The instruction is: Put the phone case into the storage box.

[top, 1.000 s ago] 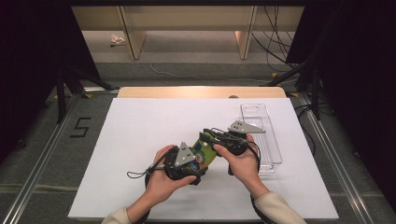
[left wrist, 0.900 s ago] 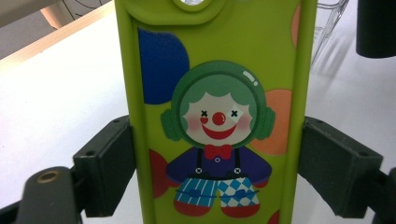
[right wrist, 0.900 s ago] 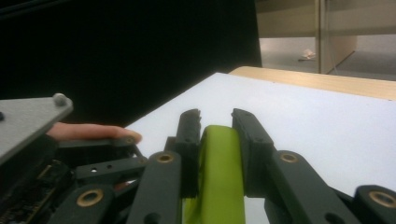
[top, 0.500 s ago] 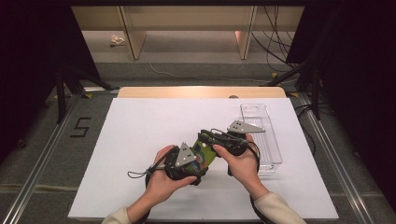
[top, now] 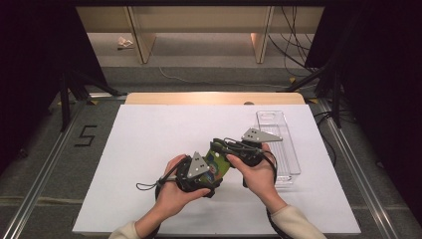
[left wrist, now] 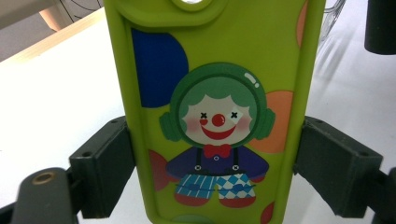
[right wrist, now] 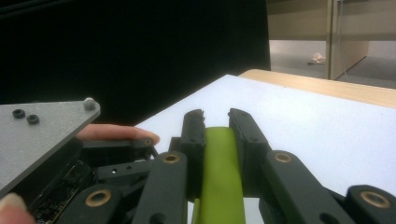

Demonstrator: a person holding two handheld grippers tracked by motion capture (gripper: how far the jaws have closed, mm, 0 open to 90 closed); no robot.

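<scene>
Both claws are pinching the lime-green soft rubbery clown-print phone case [left wrist: 215,112]: left claw [left wrist: 212,172] squeezing its long sides, right claw [right wrist: 218,140] nipping one edge (light, flexible, grippy; the thicker rim looks best for holding).

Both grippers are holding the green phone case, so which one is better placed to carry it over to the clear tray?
Probably the right gripper. It pinches the phone case by its edge and sits right beside the clear tray; the left gripper clamps its sides farther from the tray.
</scene>
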